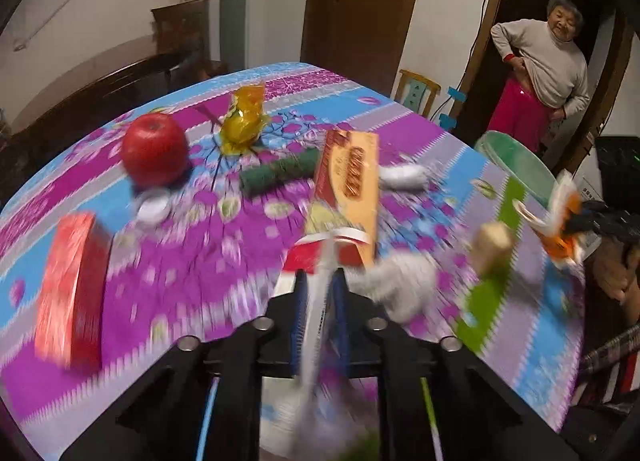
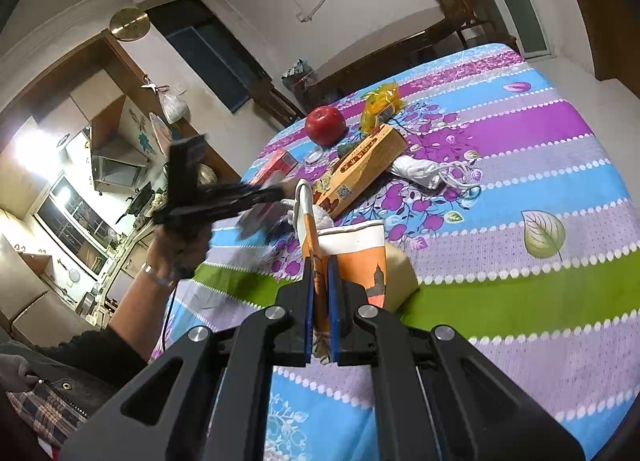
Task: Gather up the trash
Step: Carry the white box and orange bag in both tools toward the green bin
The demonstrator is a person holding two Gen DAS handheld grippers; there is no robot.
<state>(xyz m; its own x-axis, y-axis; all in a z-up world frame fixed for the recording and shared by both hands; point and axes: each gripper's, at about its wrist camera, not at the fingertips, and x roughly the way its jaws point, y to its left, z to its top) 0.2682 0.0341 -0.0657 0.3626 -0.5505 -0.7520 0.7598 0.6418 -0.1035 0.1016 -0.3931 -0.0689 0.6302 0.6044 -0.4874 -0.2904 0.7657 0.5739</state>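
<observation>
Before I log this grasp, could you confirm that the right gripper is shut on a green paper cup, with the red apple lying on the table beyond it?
Only the colour is wrong. The right wrist view shows the right gripper shut on an orange and white paper cup, not a green one. The red apple does lie on the table beyond it.

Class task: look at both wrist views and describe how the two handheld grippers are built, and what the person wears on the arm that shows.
Both the left gripper and right gripper are black, angular frames with silver round bolts and blue pads lining the fingers. The left arm shows a dark sleeve and a silvery bracelet at the wrist.
</observation>
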